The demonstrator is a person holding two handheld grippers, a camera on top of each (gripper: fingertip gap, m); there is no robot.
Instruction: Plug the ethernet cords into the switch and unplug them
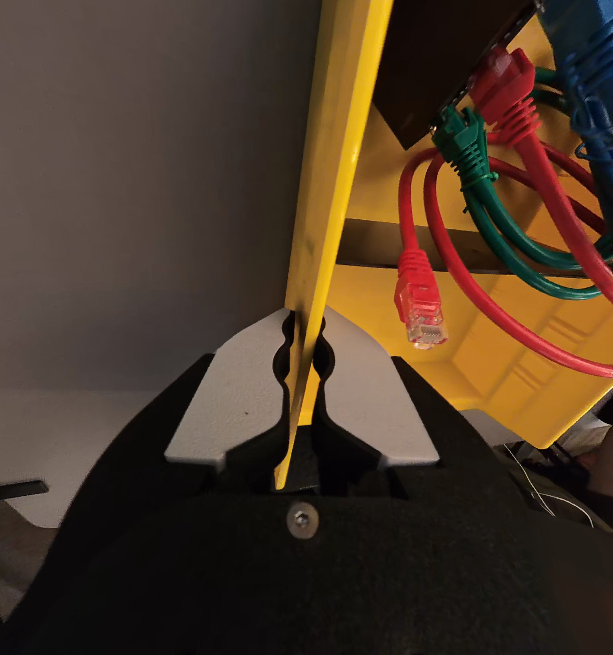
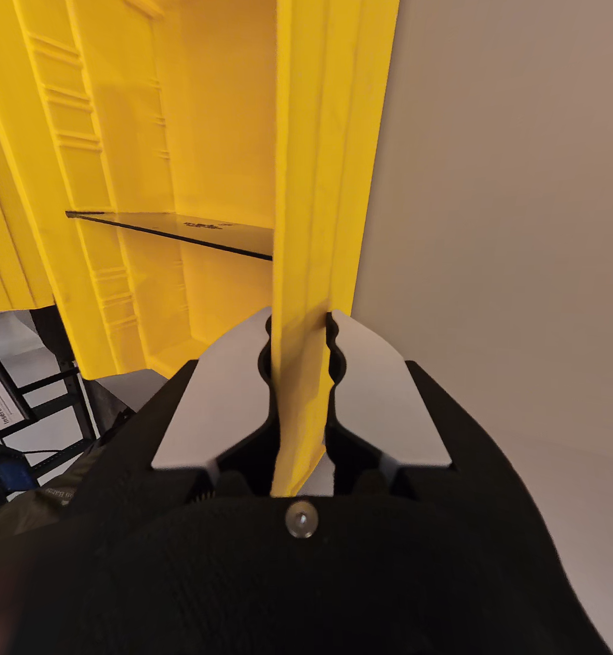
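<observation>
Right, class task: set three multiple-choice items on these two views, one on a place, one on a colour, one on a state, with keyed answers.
1. Where is the black divider?
A. On the floor
B. Across the inside of the yellow bin
C. Between the tongs

2. What colour is the loose plug hanging free?
A. Red
B. Blue
C. White

3. What are the left tongs doing?
A. Open in the air
B. Holding a cable
C. Shut on the bin's rim

Answers: 1 B, it spans the bin from wall to wall. 2 A, its boot and cable are red. 3 C, both fingers press the yellow edge; the right tongs do likewise.
</observation>
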